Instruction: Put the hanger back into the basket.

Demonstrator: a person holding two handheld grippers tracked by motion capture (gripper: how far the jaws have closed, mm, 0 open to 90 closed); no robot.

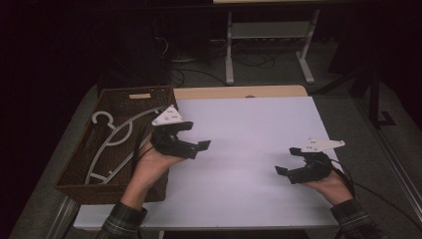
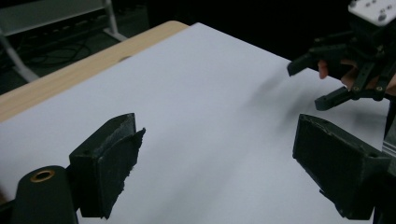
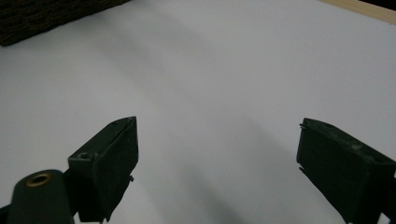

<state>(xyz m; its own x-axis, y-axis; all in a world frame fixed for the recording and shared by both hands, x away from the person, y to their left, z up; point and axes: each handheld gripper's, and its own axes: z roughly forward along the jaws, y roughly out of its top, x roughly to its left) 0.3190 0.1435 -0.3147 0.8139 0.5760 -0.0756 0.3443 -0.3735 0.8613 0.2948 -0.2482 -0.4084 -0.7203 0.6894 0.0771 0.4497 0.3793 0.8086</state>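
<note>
My left gripper [image 1: 196,135] hovers over the left part of the white tabletop sheet [image 1: 249,149], just right of the basket, jaws wide apart with nothing between them. In the left gripper view its two black pads [image 2: 112,163] frame bare white surface. My right gripper [image 1: 286,160] is held near the sheet's right edge, also open and empty, pointing left toward the other one. From the left gripper view it appears far off as the right gripper [image 2: 306,87]. In the right gripper view the pads [image 3: 112,163] stand apart over plain white.
A dark wicker basket [image 1: 79,189] stands along the table's left side and holds white plastic hangers [image 1: 112,137]; its corner is the basket [image 3: 37,18] in the right gripper view. A wooden table strip [image 1: 239,92] runs behind the sheet. A desk frame [image 1: 268,35] stands beyond.
</note>
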